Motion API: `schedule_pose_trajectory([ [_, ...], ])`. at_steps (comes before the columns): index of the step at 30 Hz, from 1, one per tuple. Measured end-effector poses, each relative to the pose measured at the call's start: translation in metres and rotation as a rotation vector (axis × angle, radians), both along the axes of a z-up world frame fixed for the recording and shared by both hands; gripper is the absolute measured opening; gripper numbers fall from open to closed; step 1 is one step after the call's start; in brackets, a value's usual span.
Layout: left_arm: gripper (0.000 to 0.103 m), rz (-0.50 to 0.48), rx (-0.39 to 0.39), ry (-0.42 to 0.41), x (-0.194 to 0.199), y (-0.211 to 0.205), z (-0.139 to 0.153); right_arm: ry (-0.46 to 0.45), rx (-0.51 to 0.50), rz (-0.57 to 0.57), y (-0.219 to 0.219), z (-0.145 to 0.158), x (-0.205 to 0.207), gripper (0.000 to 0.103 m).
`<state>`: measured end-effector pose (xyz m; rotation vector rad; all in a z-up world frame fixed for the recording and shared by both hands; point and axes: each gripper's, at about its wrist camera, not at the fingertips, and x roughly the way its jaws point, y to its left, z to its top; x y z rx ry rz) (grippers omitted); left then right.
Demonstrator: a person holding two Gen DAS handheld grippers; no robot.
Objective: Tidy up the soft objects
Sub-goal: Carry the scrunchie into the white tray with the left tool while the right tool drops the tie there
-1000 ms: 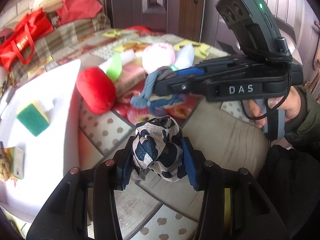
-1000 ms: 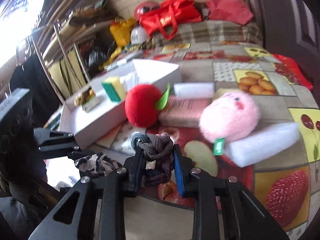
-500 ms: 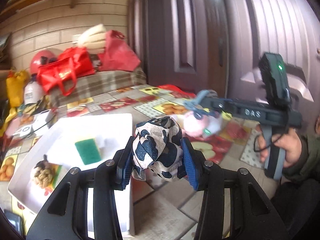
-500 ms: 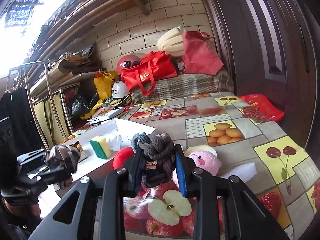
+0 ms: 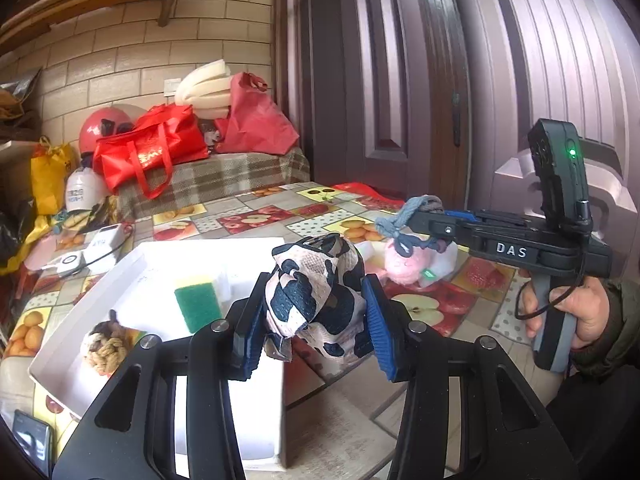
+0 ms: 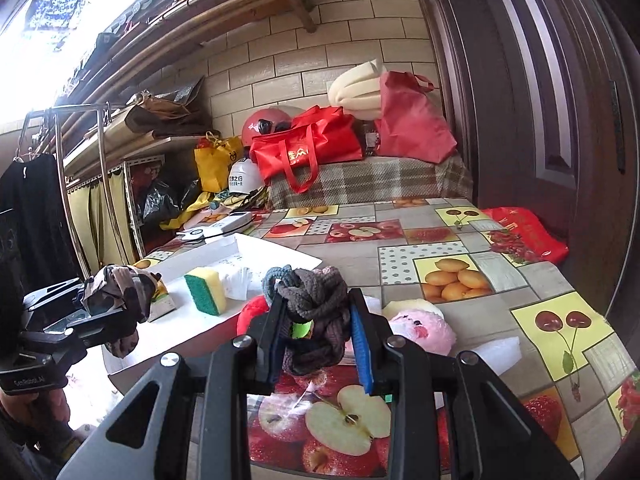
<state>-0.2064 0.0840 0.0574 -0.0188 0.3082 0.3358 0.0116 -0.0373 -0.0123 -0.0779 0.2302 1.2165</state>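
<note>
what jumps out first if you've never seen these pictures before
Two black grippers held up over a fruit-print tablecloth, each clamped on something soft: the left gripper on a cow-print cloth bundle, the right gripper on a grey knotted rope. Behind them, a white tray holds a green sponge, and red bags sit by the brick wall.

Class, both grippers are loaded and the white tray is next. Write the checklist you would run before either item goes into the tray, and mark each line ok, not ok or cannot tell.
1. Left gripper shut on the cow-print cloth bundle: ok.
2. Right gripper shut on the knotted grey rope toy: ok.
3. Both items lifted off the table: ok.
4. White tray has bare floor between the green sponge and the tan rope knot: ok.
5. Room for both items at once: cannot tell.
6. Grippers apart, not colliding: ok.
</note>
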Motion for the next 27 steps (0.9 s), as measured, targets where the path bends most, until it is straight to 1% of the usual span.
schedule_pose_trajectory([
  [9, 0.045, 0.074, -0.009, -0.029, -0.016, 0.014, 0.0, -0.031, -0.017, 0.023, 0.013, -0.001, -0.014, 0.03],
  [15, 0.045, 0.084, -0.006, -0.033, -0.02, 0.015, 0.0, -0.051, -0.035, 0.052, 0.024, 0.0, -0.023, 0.03],
  [20, 0.045, 0.106, -0.008, -0.031, -0.023, 0.018, 0.0, -0.044, -0.045, 0.065, 0.031, -0.001, -0.024, 0.03],
  [23, 0.045, 0.15, -0.021, -0.042, -0.027, 0.027, 0.0, -0.038, -0.05, 0.075, 0.034, -0.001, -0.026, 0.03],
  [27, 0.045, 0.238, -0.057, -0.062, -0.039, 0.047, -0.001, -0.03, -0.059, 0.096, 0.042, -0.002, -0.031, 0.03],
])
